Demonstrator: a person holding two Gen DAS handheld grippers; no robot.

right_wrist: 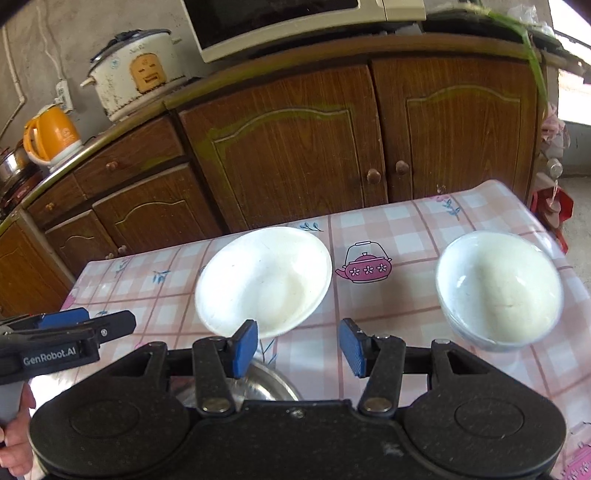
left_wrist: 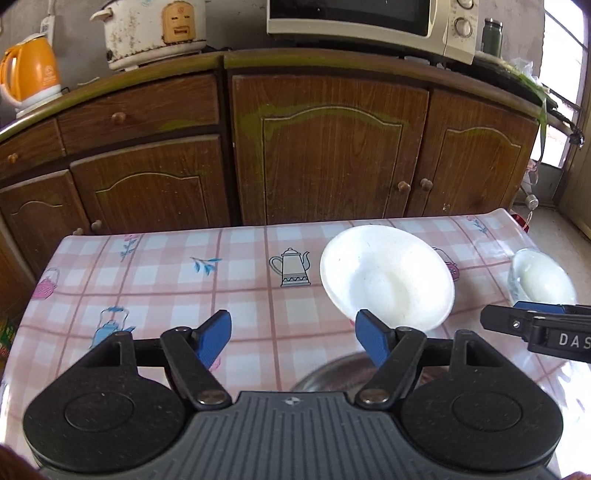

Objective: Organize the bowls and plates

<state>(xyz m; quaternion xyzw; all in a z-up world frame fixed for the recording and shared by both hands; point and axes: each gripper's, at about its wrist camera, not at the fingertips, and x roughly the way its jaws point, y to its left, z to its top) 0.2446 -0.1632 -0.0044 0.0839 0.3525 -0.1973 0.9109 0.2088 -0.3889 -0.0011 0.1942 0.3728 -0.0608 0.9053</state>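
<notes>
On the pink checked table (left_wrist: 166,266) lies a white shallow plate (left_wrist: 386,277), and a deeper white bowl (left_wrist: 541,278) stands to its right. My left gripper (left_wrist: 291,332) hovers open and empty near the plate's front rim, above a steel bowl (left_wrist: 332,373) that it partly hides. In the right wrist view the plate (right_wrist: 264,278) is left of centre and the white bowl (right_wrist: 498,290) is at the right. My right gripper (right_wrist: 297,339) is open with nothing between its pads, over the steel bowl (right_wrist: 266,380). The left gripper (right_wrist: 125,321) shows at the left edge.
Brown wooden cabinets (left_wrist: 328,155) stand just behind the table's far edge. On their counter are a microwave (left_wrist: 369,22), a rice cooker (left_wrist: 155,29) and an orange kettle (left_wrist: 29,70). A hand (right_wrist: 14,443) holds the left gripper's handle.
</notes>
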